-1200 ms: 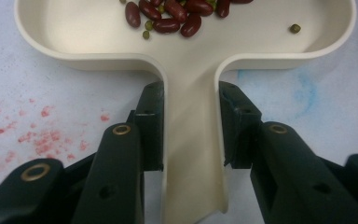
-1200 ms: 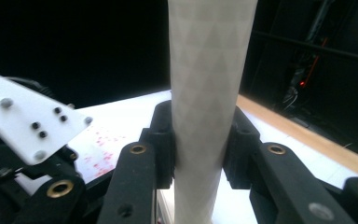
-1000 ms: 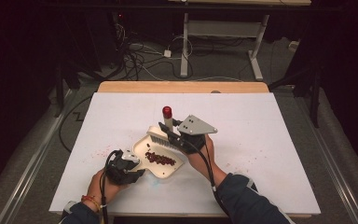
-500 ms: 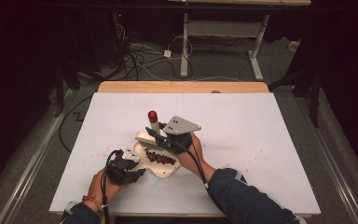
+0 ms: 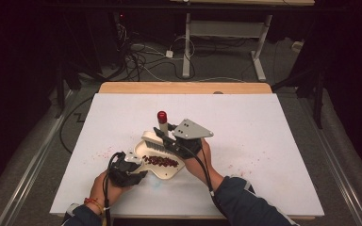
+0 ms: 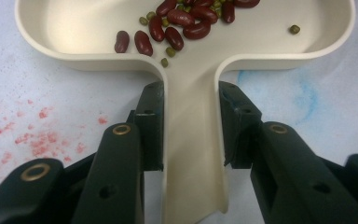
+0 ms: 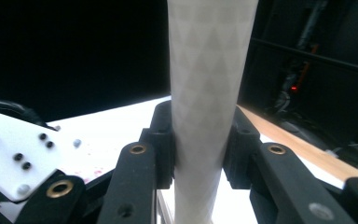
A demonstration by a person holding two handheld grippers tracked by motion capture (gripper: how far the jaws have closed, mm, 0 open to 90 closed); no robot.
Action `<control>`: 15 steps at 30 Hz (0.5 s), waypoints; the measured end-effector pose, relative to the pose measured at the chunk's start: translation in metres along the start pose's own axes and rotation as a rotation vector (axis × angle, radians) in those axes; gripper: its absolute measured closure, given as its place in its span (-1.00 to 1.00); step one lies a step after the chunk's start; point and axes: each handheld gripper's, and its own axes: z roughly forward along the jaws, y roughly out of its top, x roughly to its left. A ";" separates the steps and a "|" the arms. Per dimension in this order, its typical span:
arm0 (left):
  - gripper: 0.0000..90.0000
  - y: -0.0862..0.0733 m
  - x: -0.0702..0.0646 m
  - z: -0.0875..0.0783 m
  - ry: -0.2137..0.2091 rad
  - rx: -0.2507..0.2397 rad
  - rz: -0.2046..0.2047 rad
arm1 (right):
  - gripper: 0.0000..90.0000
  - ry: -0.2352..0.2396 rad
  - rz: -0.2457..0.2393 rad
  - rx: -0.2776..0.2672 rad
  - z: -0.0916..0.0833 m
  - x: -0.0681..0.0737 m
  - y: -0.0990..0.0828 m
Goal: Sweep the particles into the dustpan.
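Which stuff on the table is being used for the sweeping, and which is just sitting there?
In use:
- dustpan, its handle clamped by the left gripper
- brush, its handle clamped by the right gripper
- red beans and small green ones in the pan

Just there:
- red stains on the table sheet
- cables on the floor

Lab, floor cables (image 5: 141, 52), desk frame (image 5: 226, 33)

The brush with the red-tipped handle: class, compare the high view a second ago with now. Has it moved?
Yes. The brush in the right gripper has swept left along the dustpan, away from the table's right edge.
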 end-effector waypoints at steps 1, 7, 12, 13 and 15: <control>0.40 0.000 0.000 0.000 0.002 0.004 0.006 | 0.56 -0.009 -0.003 0.001 -0.004 -0.002 0.000; 0.40 0.002 -0.003 0.001 0.011 0.007 -0.011 | 0.56 -0.057 0.003 0.033 -0.020 -0.011 -0.011; 0.40 0.002 -0.006 0.000 0.025 -0.004 -0.019 | 0.56 -0.061 -0.002 0.040 -0.027 -0.010 -0.023; 0.40 0.002 -0.007 0.001 0.024 -0.006 -0.024 | 0.56 -0.059 -0.009 0.036 -0.029 -0.008 -0.024; 0.40 0.002 -0.006 0.002 0.020 -0.005 -0.028 | 0.56 -0.039 0.003 0.038 -0.031 -0.005 -0.024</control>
